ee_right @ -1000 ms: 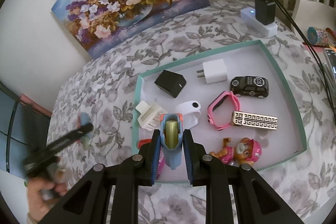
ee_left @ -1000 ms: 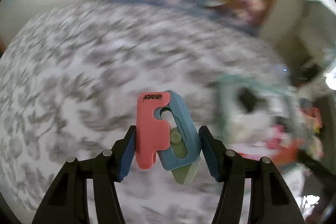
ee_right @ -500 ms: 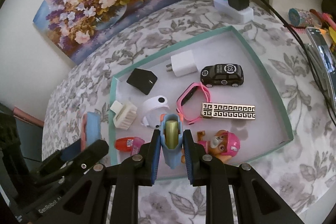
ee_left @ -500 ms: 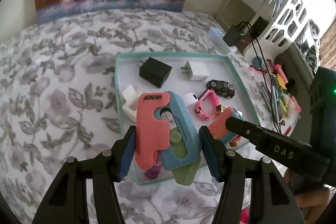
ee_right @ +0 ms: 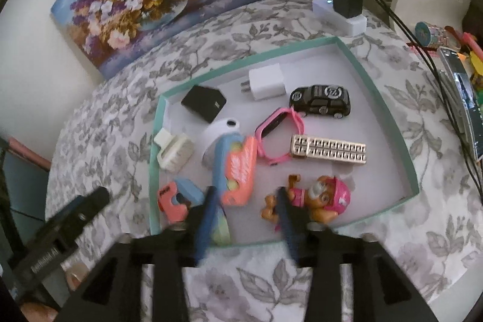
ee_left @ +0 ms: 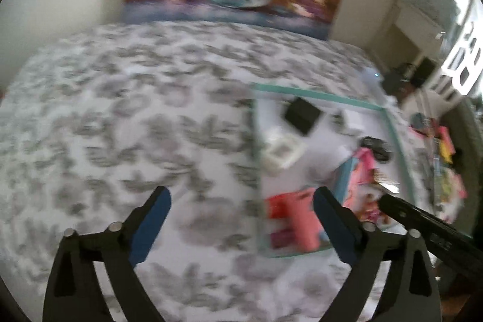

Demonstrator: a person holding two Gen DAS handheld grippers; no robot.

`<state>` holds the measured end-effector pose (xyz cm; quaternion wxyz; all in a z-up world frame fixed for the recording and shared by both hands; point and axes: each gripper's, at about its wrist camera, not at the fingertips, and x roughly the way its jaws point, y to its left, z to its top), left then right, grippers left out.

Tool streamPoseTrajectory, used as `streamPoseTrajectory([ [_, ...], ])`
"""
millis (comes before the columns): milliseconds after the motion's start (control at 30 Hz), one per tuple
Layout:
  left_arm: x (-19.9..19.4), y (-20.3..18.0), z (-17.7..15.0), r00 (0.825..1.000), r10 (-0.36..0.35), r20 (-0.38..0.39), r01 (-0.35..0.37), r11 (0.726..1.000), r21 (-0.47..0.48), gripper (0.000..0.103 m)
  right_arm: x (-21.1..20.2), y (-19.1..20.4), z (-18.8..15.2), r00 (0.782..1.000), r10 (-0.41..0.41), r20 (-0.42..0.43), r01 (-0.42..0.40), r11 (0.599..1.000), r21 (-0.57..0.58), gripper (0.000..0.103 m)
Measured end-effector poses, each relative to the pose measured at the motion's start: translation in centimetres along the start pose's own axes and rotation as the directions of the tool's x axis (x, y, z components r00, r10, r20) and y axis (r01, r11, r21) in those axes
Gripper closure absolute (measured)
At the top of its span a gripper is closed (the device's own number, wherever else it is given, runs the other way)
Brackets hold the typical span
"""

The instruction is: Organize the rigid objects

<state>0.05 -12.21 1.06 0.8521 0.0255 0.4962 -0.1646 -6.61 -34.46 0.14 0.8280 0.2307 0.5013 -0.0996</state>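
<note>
A teal-rimmed tray (ee_right: 380,101) on the floral bedspread holds several rigid items. My right gripper (ee_right: 244,195) is open and empty over the tray's near edge. An orange and blue toy (ee_right: 237,168) lies in the tray just beyond its fingers. A second pink and blue toy (ee_right: 175,198) lies in the tray's near left corner; it shows blurred in the left wrist view (ee_left: 297,219). My left gripper (ee_left: 241,198) is open and empty over the bedspread, left of the tray (ee_left: 317,95).
In the tray are a black charger (ee_right: 203,103), white charger (ee_right: 267,82), black toy car (ee_right: 321,101), pink watch (ee_right: 277,135), gold clip (ee_right: 329,148), pup figure (ee_right: 317,198) and white comb (ee_right: 173,150). A power strip (ee_right: 341,14) sits behind it.
Both grippers opened and let go of their toys, which now lie in the tray. My left gripper has swung left, away from the tray.
</note>
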Motion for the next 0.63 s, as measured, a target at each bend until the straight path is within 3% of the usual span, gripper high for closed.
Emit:
streamPoseTrajectory([
  [167, -1.2, 2.1, -0.9, 0.996, 0.092, 0.012, -0.092, 0.996, -0.014, 0.002, -0.2, 1.8, -1.5, 0.999, -0.032, 0.008, 0.033, 0.997, -0.067, 0.035],
  [400, -3.0, 3.2, -2.2, 0.978, 0.205, 0.048, -0.205, 0.979, -0.003, 0.002, -0.8, 4.6, -3.1, 0.997, -0.070, 0.046, 0.076, 0.984, -0.164, 0.002],
  [633, -3.6, 3.7, -2.6, 0.972, 0.226, 0.056, -0.227, 0.974, 0.013, 0.002, -1.6, 5.4, -3.5, 0.992, -0.090, 0.083, 0.104, 0.978, -0.178, 0.000],
])
